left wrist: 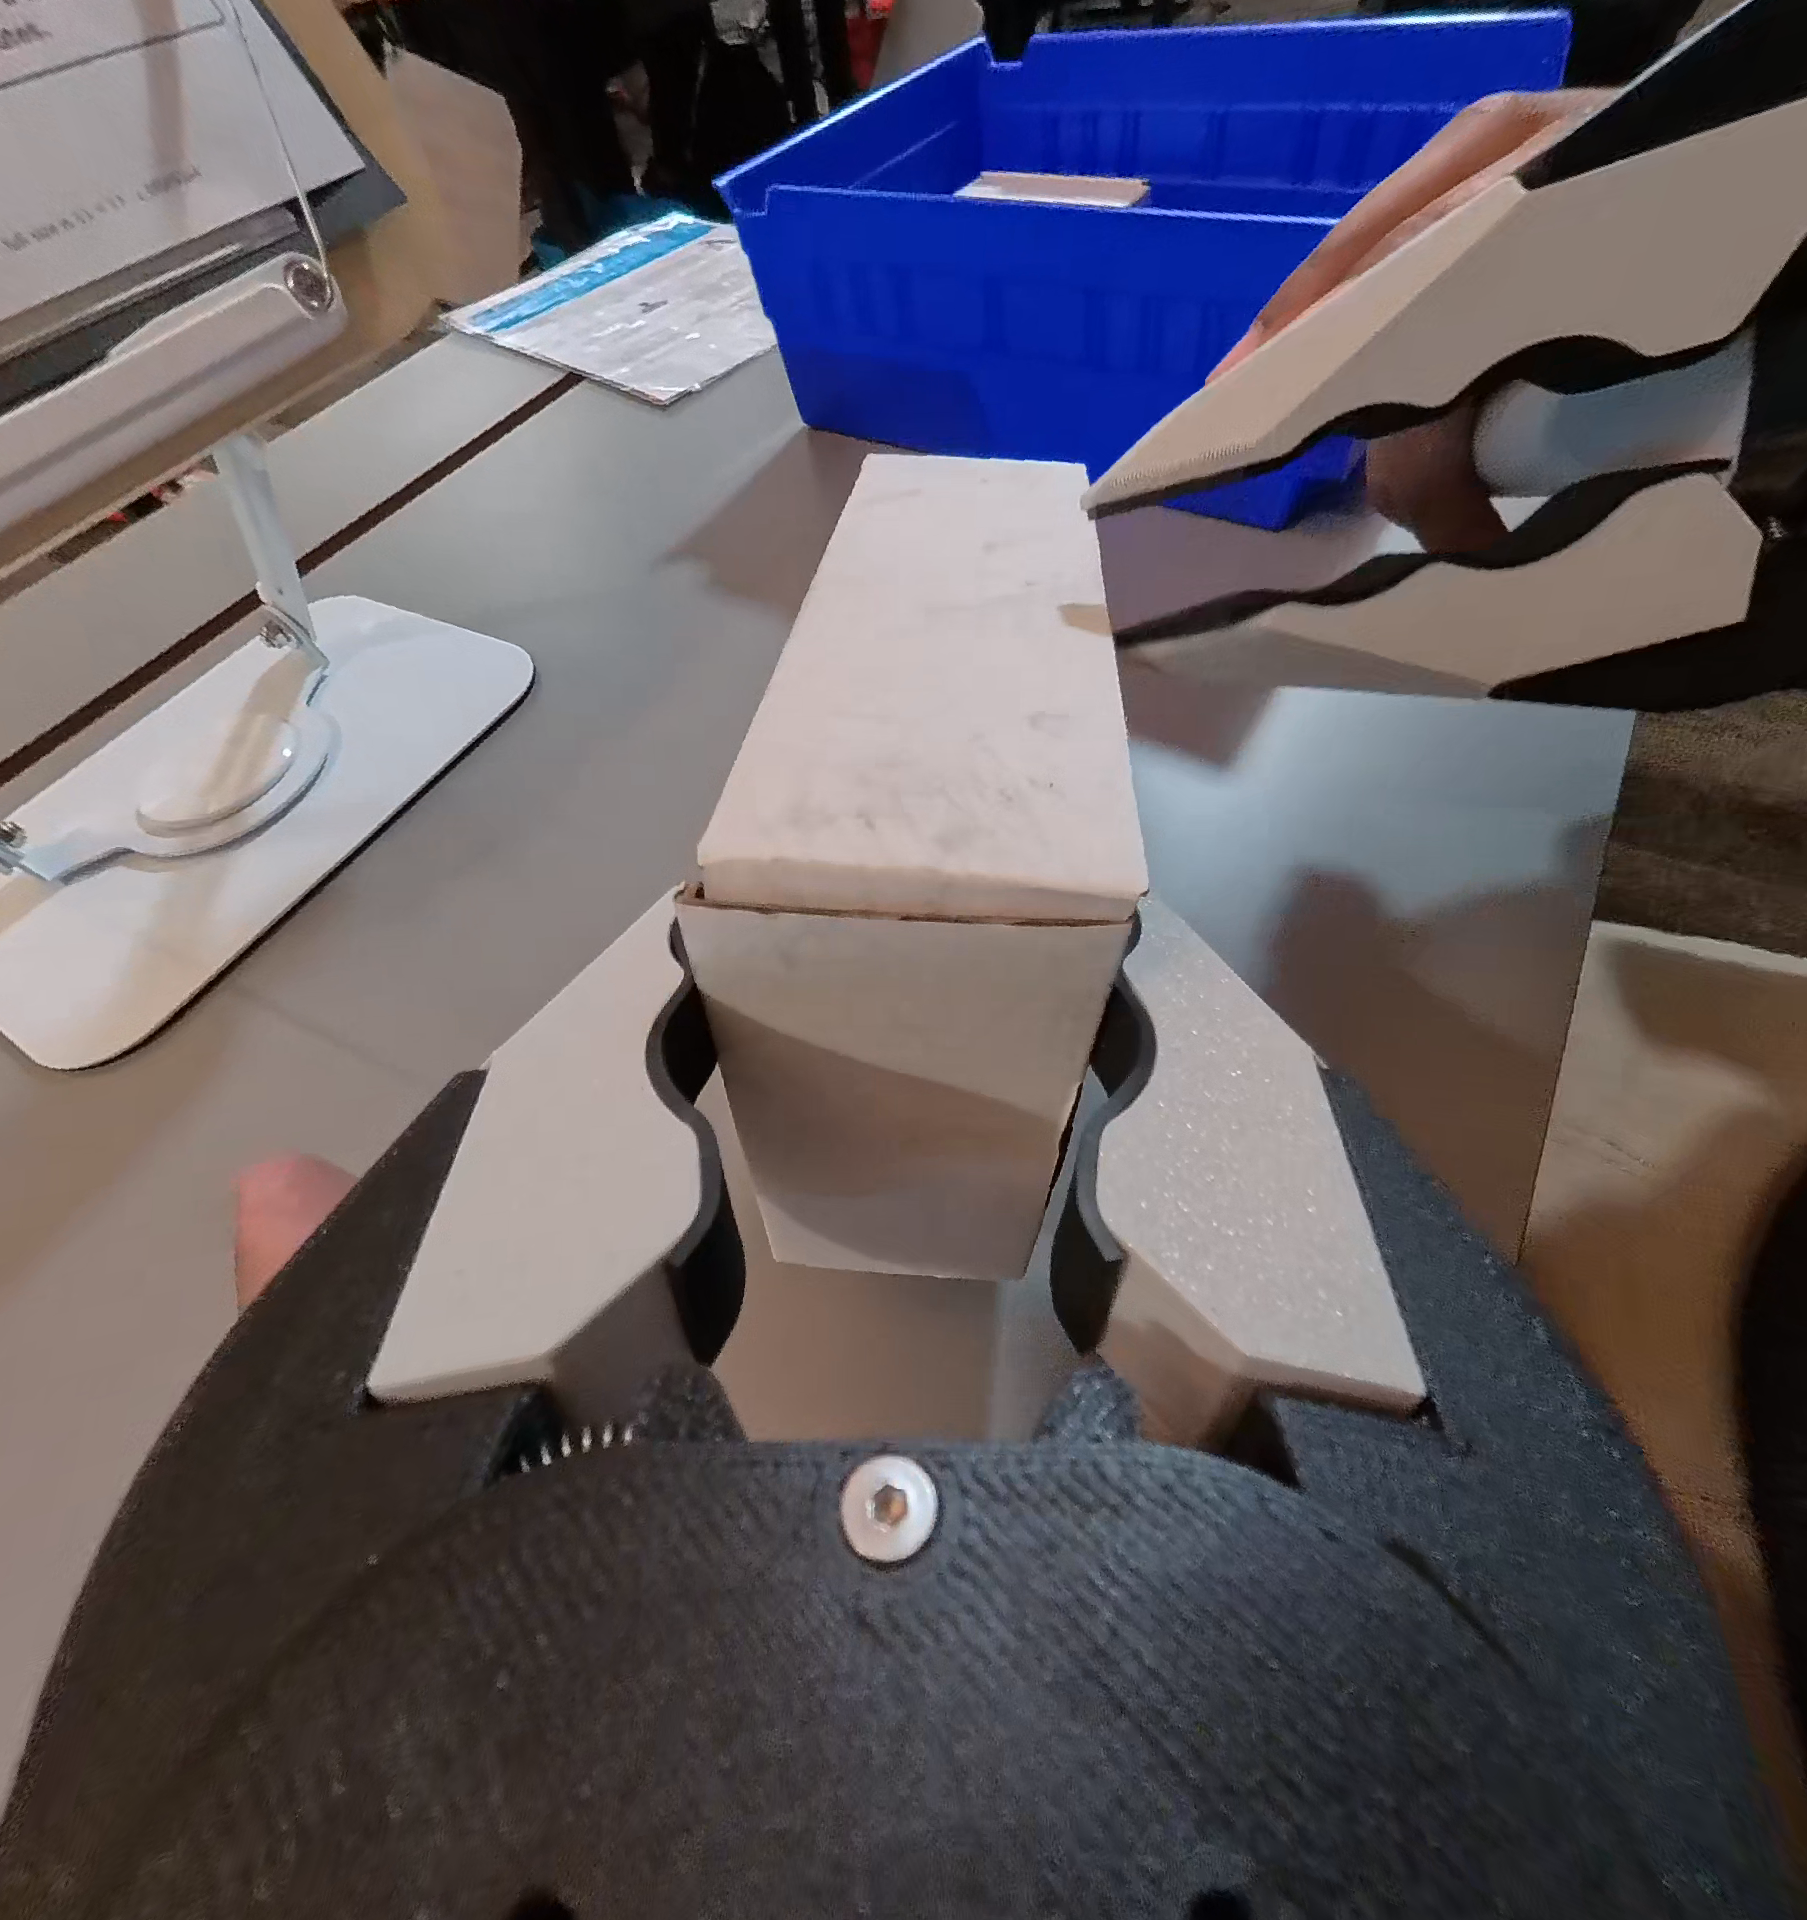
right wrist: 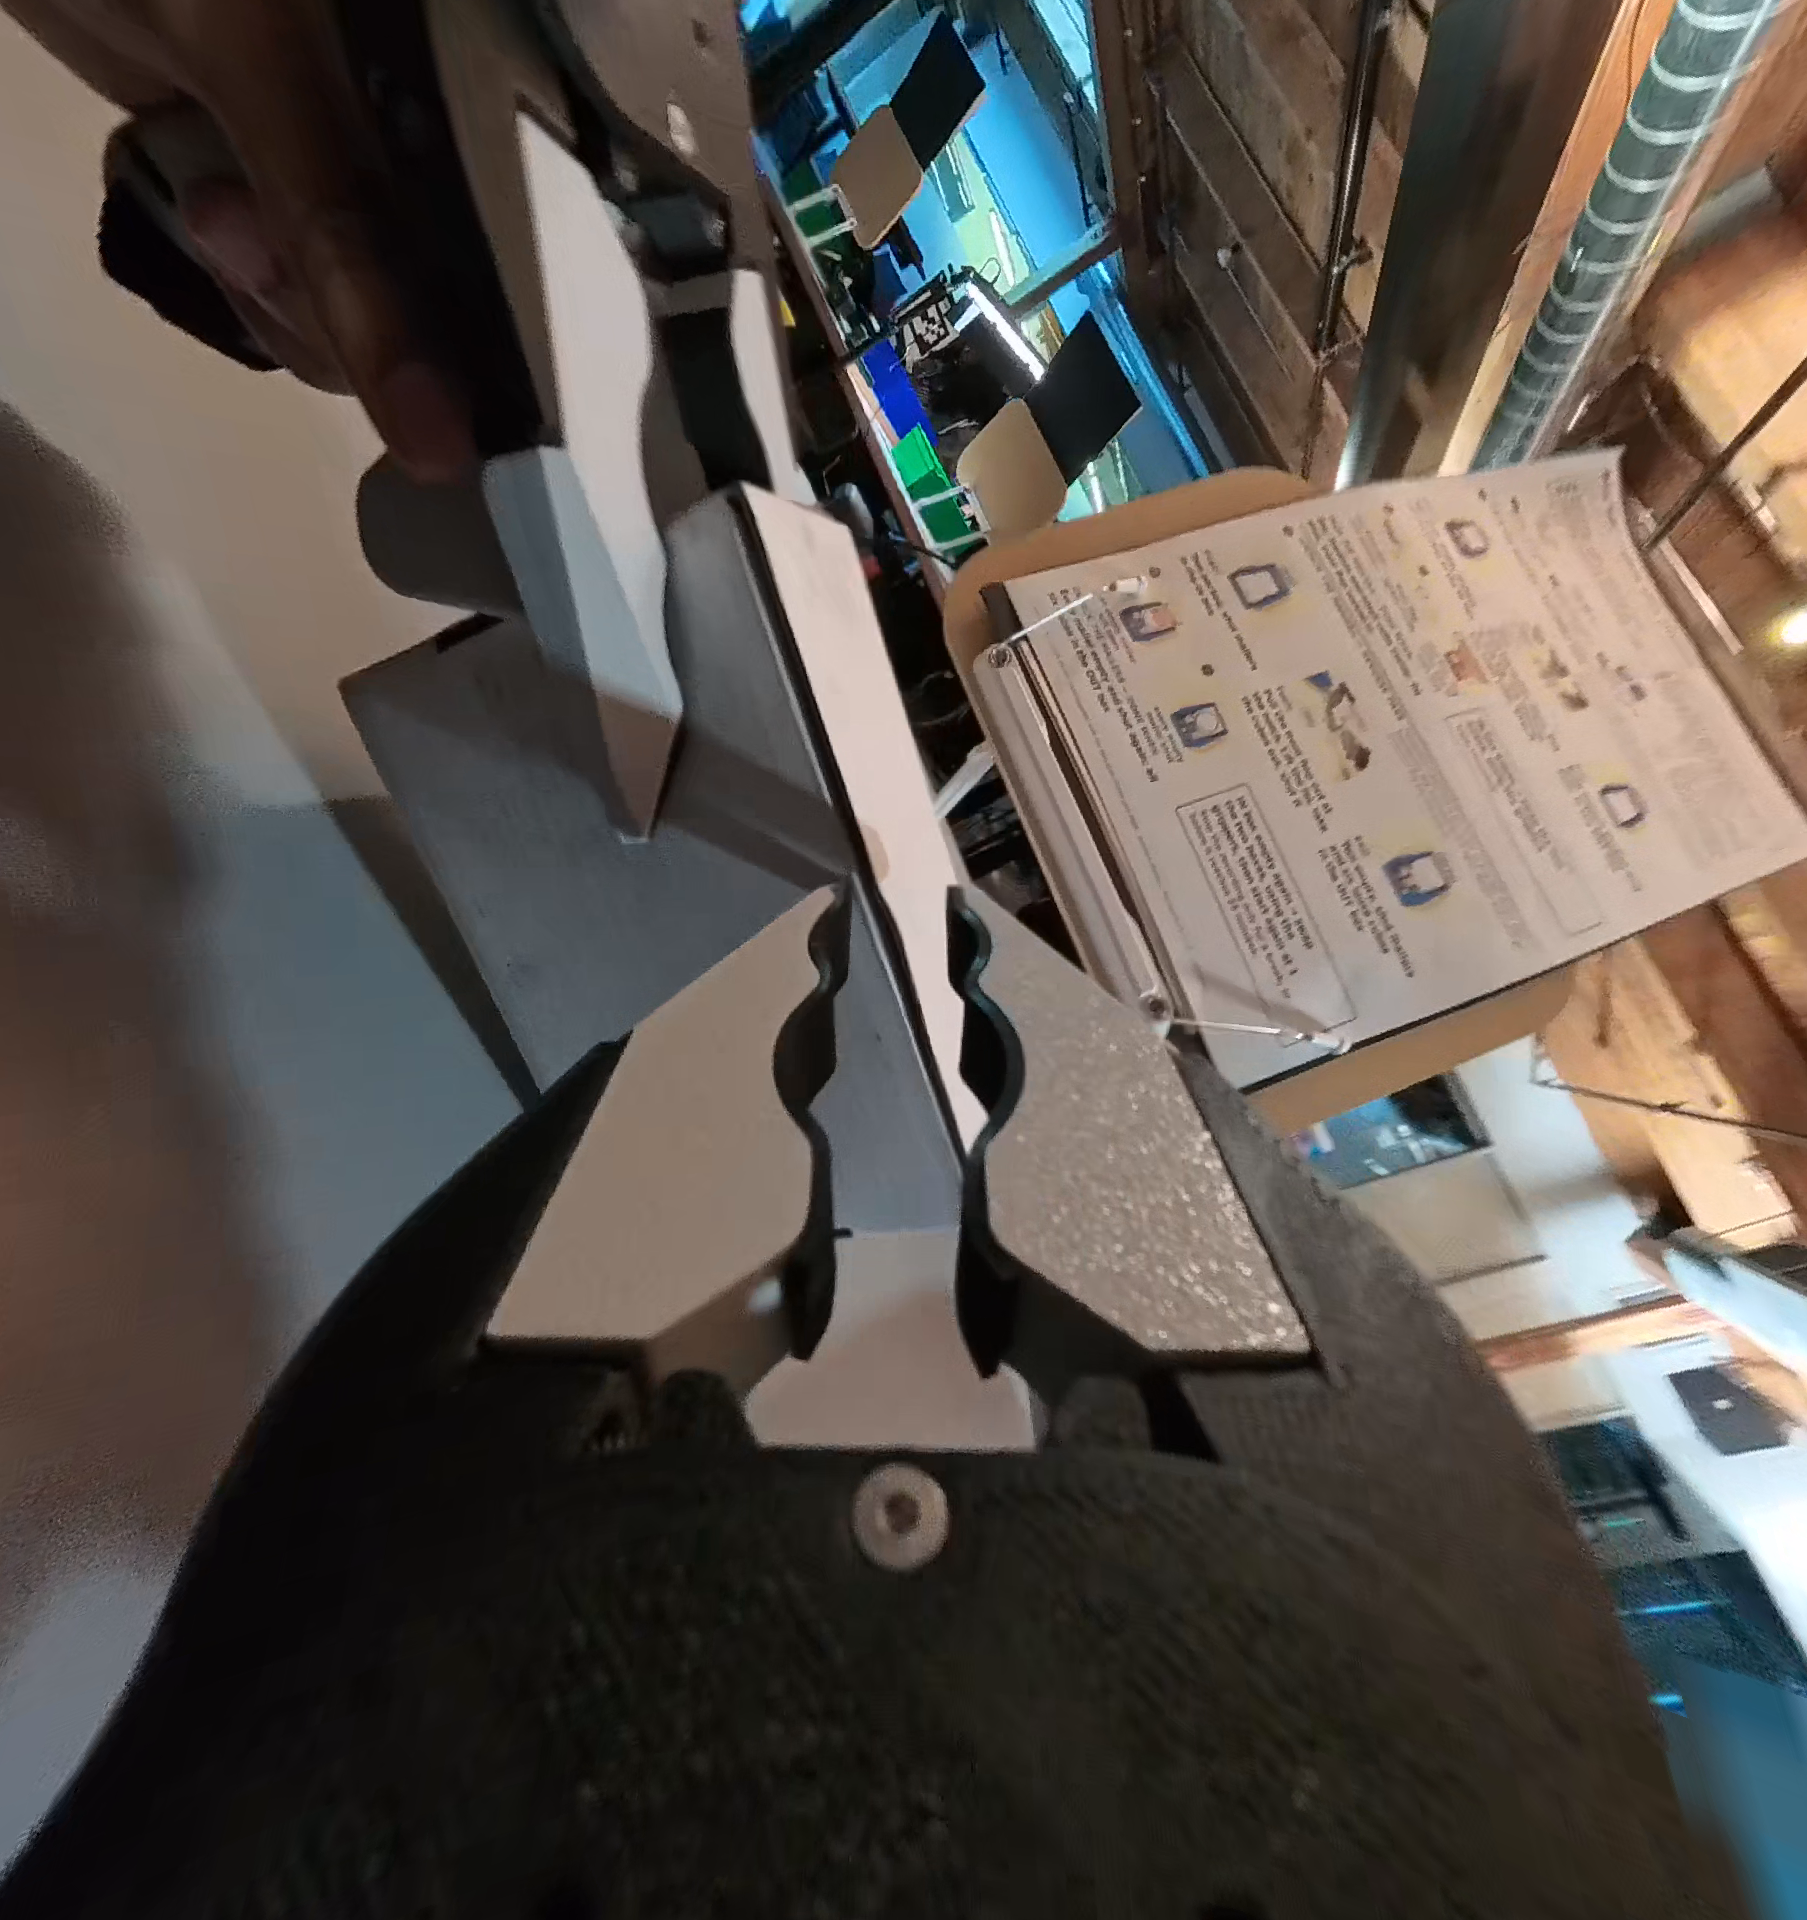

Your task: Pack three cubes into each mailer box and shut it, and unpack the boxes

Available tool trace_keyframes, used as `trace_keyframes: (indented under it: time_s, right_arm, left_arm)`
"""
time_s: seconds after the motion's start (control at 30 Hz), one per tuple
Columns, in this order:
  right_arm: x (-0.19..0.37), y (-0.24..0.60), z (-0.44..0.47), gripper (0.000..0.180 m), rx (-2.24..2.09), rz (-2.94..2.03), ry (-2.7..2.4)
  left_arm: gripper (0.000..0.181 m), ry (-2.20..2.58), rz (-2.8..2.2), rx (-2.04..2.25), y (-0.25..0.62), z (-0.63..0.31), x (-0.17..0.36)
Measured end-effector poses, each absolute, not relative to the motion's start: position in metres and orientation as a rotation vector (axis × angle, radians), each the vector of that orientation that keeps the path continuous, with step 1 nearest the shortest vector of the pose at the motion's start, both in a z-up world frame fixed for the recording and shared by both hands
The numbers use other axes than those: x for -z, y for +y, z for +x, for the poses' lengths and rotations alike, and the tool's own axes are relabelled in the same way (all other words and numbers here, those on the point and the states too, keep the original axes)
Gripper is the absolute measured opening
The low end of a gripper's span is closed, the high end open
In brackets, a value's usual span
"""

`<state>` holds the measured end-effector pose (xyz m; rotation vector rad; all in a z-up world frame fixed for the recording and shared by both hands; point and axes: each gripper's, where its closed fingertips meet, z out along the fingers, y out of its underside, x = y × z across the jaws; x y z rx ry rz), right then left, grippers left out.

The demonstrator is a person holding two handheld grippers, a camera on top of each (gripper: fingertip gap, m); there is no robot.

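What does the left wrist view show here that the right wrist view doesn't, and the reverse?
Only the left wrist view shows the blue bin behind the mailer box, the white stand base and the grey table. Only the right wrist view shows the printed instruction sheet on its clipboard, plus ceiling ducting. Both show the left tool gripping the box's end and the right tool at its far end.

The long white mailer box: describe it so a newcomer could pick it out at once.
On the grey table, in front of the blue bin, the mailer box lies lengthwise, its near end clamped in the left gripper. It is the only long, scuffed white carton there; the right gripper reaches its far corner.
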<state>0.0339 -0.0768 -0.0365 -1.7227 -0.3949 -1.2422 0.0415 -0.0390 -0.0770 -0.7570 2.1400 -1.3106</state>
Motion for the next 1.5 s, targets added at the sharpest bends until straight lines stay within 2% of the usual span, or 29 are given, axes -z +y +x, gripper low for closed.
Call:
trace_keyframes:
  time_s: [0.2, 0.37, 0.7, 0.9, 1.0, 1.07, 1.5]
  right_arm:
    - [0.04, -0.086, 0.048, 0.017, 1.099, -1.767, -0.249]
    - [0.04, -0.085, 0.045, 0.011, 1.268, -1.787, -0.357]
    - [0.038, -0.085, 0.045, 0.019, 1.364, -1.777, -0.395]
    - [0.036, -0.085, 0.042, 0.015, 1.381, -1.757, -0.42]
    - [0.041, -0.083, 0.04, 0.004, 1.417, -1.76, -0.512]
    - [0.043, -0.084, 0.038, 0.003, 1.505, -1.736, -0.6]
    - [0.039, -0.089, 0.042, 0.029, 1.339, -1.747, -0.442]
  left_arm:
    - [0.072, 2.141, -0.783, 1.351, -0.035, 0.043, 0.08]
    - [0.071, 2.113, -0.749, 1.301, -0.038, 0.044, 0.076]
    - [0.071, 2.081, -0.694, 1.21, -0.037, 0.045, 0.073]
    - [0.071, 2.074, -0.655, 1.161, -0.037, 0.044, 0.071]
    - [0.071, 2.066, -0.661, 1.181, -0.038, 0.043, 0.068]
    - [0.071, 2.072, -0.678, 1.226, -0.04, 0.042, 0.066]
    - [0.071, 2.051, -0.508, 1.001, -0.037, 0.042, 0.069]
